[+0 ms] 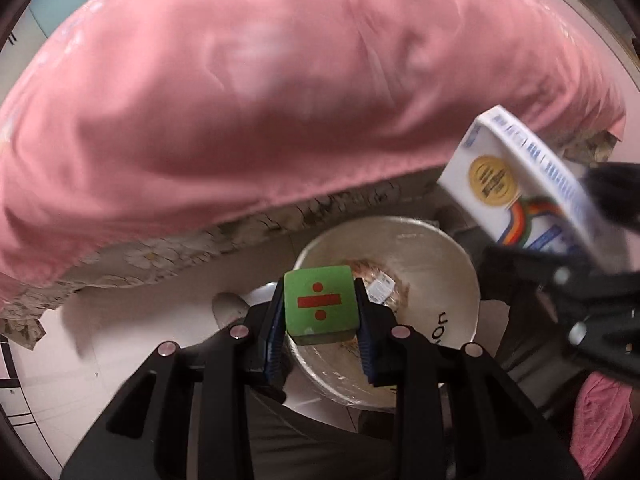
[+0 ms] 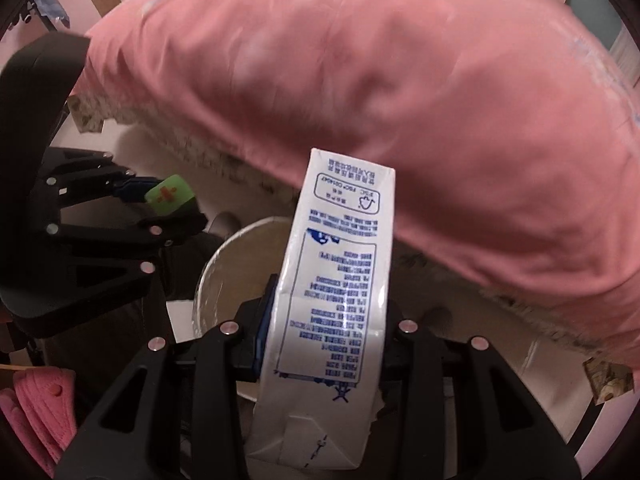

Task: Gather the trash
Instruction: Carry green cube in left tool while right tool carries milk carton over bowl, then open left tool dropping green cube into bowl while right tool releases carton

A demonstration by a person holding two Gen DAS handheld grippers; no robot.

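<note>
Clamping a green foam cube point(image 1: 319, 303) with a red division sign, the left gripper point(image 1: 320, 320) hangs over a round, plastic-lined bin point(image 1: 436, 256). Beside it, the right gripper point(image 2: 324, 340) grips a white milk carton point(image 2: 336, 280). Pink bedding point(image 1: 260, 100) lies behind.

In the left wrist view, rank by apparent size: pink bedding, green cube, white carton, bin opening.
1. pink bedding
2. bin opening
3. white carton, partly cut off
4. green cube, though nearest the camera
</note>
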